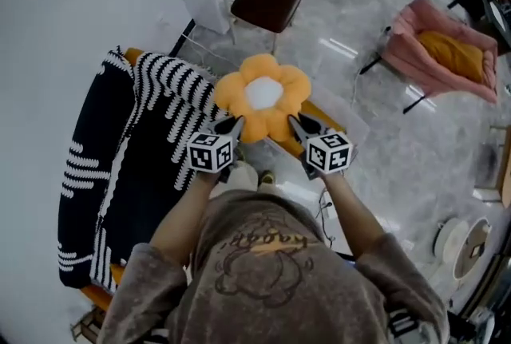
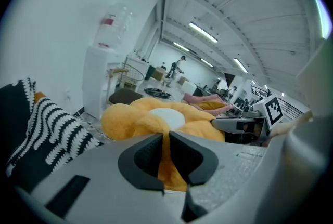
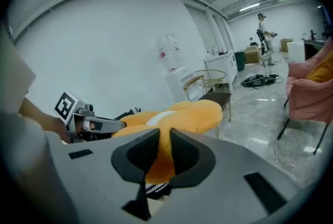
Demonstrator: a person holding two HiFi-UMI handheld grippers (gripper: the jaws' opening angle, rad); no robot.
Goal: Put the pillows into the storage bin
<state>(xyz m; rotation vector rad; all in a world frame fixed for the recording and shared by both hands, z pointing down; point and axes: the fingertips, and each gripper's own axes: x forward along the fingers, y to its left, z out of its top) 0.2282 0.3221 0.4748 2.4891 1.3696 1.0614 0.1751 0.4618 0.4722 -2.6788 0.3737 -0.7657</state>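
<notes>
An orange flower-shaped pillow [image 1: 262, 100] with a white centre hangs in the air in front of me, held by both grippers. My left gripper [image 1: 231, 125] is shut on a petal at its near left edge, and my right gripper [image 1: 298, 127] is shut on a petal at its near right edge. In the left gripper view the orange pillow [image 2: 156, 119] fabric is pinched between the dark pads [image 2: 147, 154]. The right gripper view shows the same pillow [image 3: 177, 116] squeezed between its pads [image 3: 139, 154]. No storage bin is in sight.
A black-and-white striped blanket [image 1: 120, 151] covers an orange seat at my left. Beyond stand a brown-seated chair [image 1: 266, 1], a white water dispenser [image 2: 101, 75] and a pink chair [image 1: 443, 47] with an orange cushion. Cables lie on the grey marble floor.
</notes>
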